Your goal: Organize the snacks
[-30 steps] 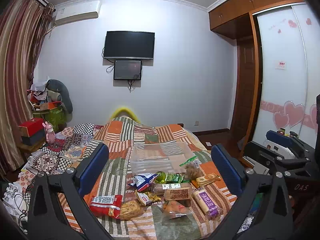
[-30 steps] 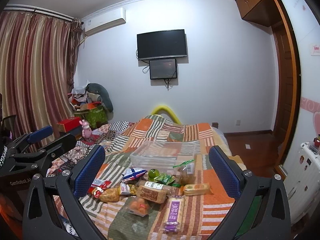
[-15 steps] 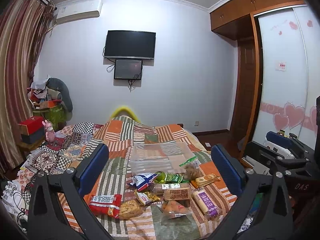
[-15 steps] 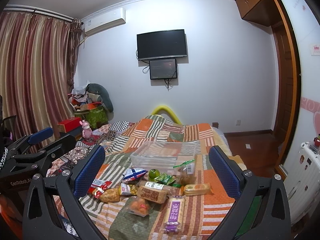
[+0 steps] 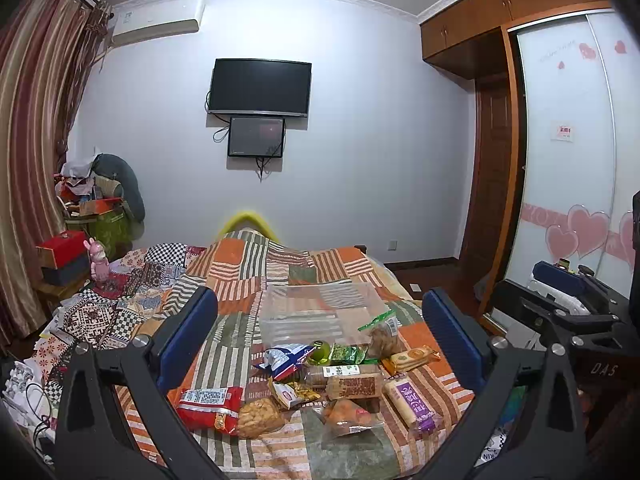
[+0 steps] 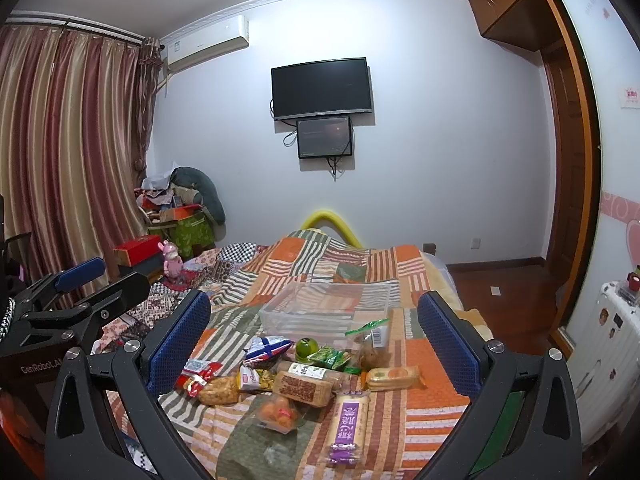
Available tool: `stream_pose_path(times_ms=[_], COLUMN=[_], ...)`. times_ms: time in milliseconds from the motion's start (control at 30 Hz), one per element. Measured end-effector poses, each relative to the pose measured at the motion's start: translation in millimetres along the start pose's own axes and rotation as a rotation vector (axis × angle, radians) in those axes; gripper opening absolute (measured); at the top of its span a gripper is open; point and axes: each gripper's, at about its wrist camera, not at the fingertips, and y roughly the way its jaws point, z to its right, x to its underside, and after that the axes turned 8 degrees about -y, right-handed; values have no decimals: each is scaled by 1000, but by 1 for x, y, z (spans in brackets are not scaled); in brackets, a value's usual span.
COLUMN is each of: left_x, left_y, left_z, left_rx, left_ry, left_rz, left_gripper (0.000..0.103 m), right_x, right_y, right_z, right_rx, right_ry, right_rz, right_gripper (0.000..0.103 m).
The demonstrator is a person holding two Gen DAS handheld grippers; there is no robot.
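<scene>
The bed (image 5: 280,280) under its patchwork quilt carried everything, and I hung above its near end with both grippers raised and nothing in either. My left gripper (image 5: 320,340) had its fingers spread wide and empty; my right gripper (image 6: 312,340) was the same, wide apart and holding nothing.

The clear plastic bin (image 5: 320,312) sat on the quilt just beyond the snacks (image 5: 332,380), which lay in a loose heap between the bin and me. I judged the sorting had not begun, since the bin looked empty.

To do the first pick well, I reckoned on taking an outlying packet, not digging into the middle: the purple-wrapped bar (image 6: 347,424) lay nearest on the right, clear of its neighbours on its long sides, so my right fingers could straddle it across its width. The red packet (image 5: 210,402) at the left suited my left fingers likewise.

Room above the heap was open. The quilt's near edge and right side dropped off close to the purple bar, so a nudged packet might slide off.
</scene>
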Motion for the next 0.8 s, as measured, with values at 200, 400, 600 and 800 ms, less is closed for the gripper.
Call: stream_pose_path(times_ms=[200,400,600,800], left_x=[0,1,1,2], left_y=[0,0,0,0], left_z=[0,2,2,3], left_rx=[0,3,2,4], left_ry=[0,1,1,0], left_rz=[1,2,3,3], left_gripper=[103,103,103,103], right_x=[1,2,4,4], right_y=[0,0,0,0], right_z=[0,0,-1,-2], right_rx=[-2,-3,-10,-11], right_ry=[-2,-1,0,0], right_rz=[0,-1,-5,-6], right_gripper=[103,103,103,103])
